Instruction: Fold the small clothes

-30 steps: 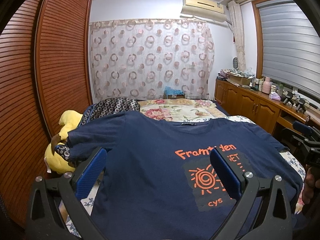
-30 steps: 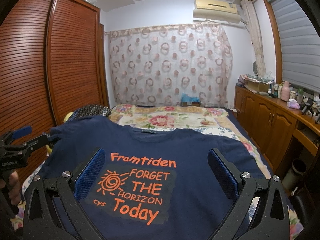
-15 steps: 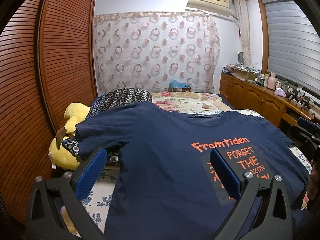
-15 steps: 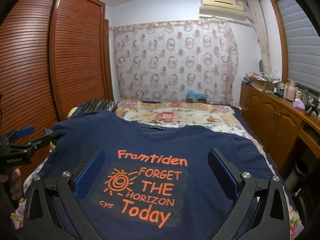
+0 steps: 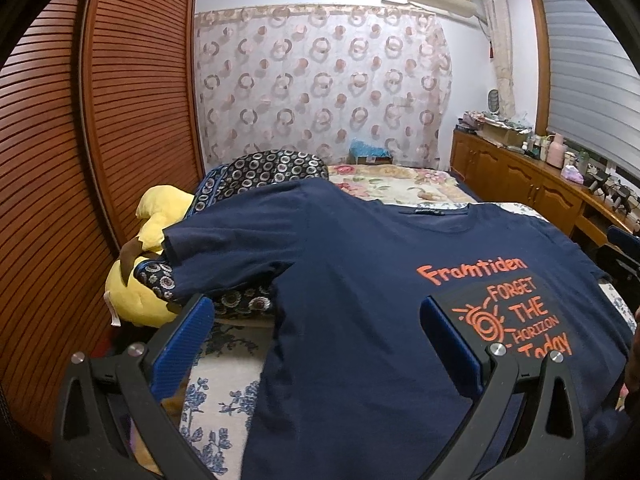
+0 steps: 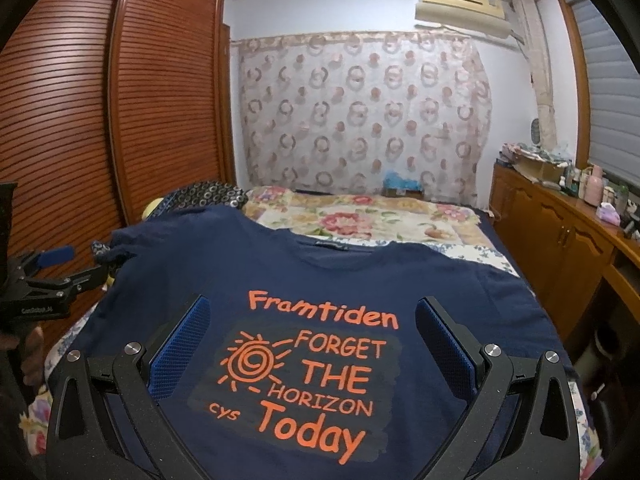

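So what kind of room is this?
A bedroom in a home, it seems: a bed with a floral cover, a louvred wooden wardrobe, and a navy T-shirt spread out for folding.

1. T-shirt (image 6: 420,280): navy, orange print on a dark grey patch.
2. Plush toy (image 5: 132,296): yellow, brown tip.
3. Curtain (image 6: 360,120): pale, pink-brown rings.
4. Bedspread (image 6: 360,216): cream floral.
5. Wardrobe (image 5: 132,100): reddish-brown slats.
6. Gripper pads (image 6: 180,344): blue.
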